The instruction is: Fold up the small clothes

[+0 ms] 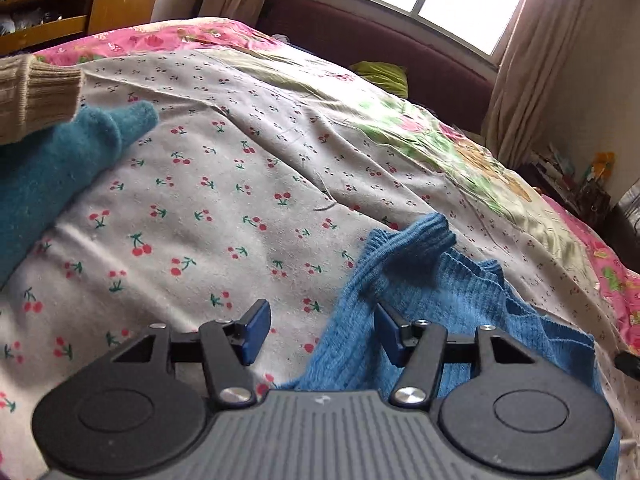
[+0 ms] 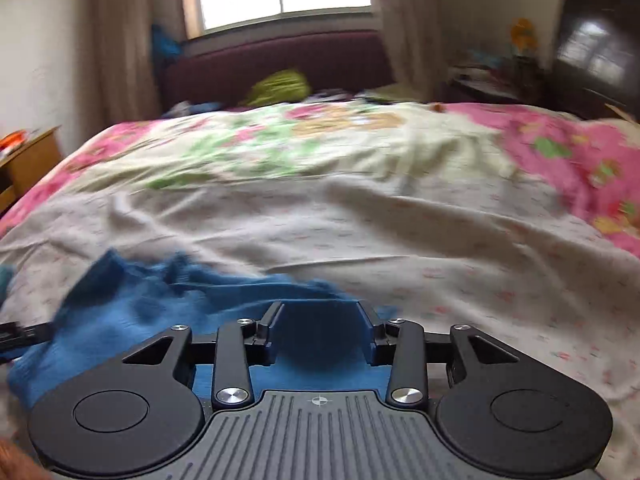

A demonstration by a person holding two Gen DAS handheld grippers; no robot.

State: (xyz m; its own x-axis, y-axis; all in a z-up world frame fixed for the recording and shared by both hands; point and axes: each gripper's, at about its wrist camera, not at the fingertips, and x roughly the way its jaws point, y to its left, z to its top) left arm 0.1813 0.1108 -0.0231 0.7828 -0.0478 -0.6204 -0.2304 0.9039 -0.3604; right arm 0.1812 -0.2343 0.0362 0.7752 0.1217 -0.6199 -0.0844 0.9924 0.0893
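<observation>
A blue knit sweater [image 1: 440, 292] lies rumpled on the cherry-print sheet [image 1: 208, 208], one sleeve cuff pointing up the bed. My left gripper [image 1: 324, 330] hovers open at the sweater's left edge. Its right finger is over the knit and its left finger over bare sheet. In the blurred right wrist view, my right gripper [image 2: 320, 320] stands open low over the same sweater [image 2: 132, 312]. Blue cloth fills the gap between its fingers, and the pads do not visibly press it. A teal fuzzy garment [image 1: 60, 168] lies at the left with a beige ribbed knit [image 1: 36, 96] over it.
A pink and green floral quilt [image 2: 320, 140] covers the far half of the bed, up to a dark red headboard [image 2: 280, 64] under the window. A yellow-green cloth [image 2: 280, 86] lies by the headboard. A wooden shelf [image 1: 80, 12] stands to the left and a dark screen [image 2: 596, 52] to the right.
</observation>
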